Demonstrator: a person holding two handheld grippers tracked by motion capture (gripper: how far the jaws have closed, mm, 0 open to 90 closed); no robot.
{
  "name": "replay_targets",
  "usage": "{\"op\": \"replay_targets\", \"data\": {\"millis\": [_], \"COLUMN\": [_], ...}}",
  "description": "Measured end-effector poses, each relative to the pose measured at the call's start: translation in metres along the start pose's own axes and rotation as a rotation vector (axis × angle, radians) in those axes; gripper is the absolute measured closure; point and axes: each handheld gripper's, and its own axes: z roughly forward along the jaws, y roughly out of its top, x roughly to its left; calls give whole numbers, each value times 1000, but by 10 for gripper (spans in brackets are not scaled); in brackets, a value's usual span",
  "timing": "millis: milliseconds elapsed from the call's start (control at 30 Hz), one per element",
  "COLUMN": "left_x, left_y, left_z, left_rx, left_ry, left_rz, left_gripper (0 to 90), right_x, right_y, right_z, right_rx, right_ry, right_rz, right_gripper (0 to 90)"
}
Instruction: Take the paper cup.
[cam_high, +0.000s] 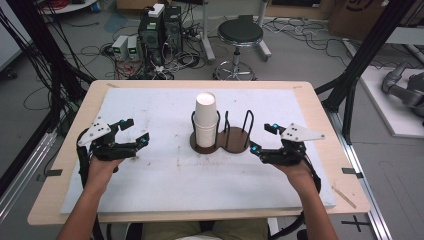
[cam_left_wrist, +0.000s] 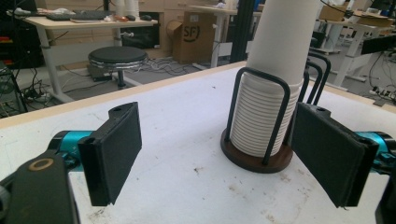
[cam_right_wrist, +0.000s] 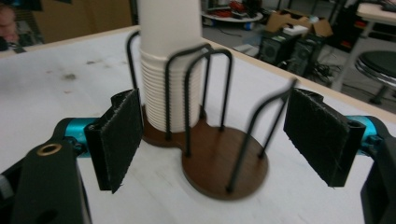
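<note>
A stack of white paper cups (cam_high: 205, 118) stands upright in the left ring of a dark wooden two-place holder (cam_high: 234, 141) with black wire hoops. Its right place is bare. My left gripper (cam_high: 134, 132) is open, left of the holder, jaws pointing at the cups (cam_left_wrist: 272, 88). My right gripper (cam_high: 263, 138) is open too, just right of the holder (cam_right_wrist: 219, 158), nothing between its pads. In the right gripper view the cup stack (cam_right_wrist: 169, 65) rises behind the wire hoops.
A white foam mat (cam_high: 165, 172) covers the wooden table (cam_high: 75, 130). Beyond the far edge are a black stool (cam_high: 240, 35), computer towers (cam_high: 159, 30) and cables on the floor. Black frame posts (cam_high: 370, 45) flank the table.
</note>
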Motion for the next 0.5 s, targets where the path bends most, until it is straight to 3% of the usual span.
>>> {"op": "replay_targets", "data": {"millis": [167, 267, 500], "left_x": [0, 2, 4], "left_y": [-1, -2, -4], "left_z": [0, -2, -2], "left_rx": [4, 1, 6], "left_ry": [1, 4, 10], "left_rz": [-2, -10, -13], "left_gripper": [169, 169, 169], "right_x": [12, 16, 27], "right_y": [12, 20, 31], "right_z": [14, 26, 47], "right_rx": [-31, -71, -85], "right_ry": [31, 48, 102], "right_rz": [-24, -24, -32], "right_gripper": [209, 302, 415]}}
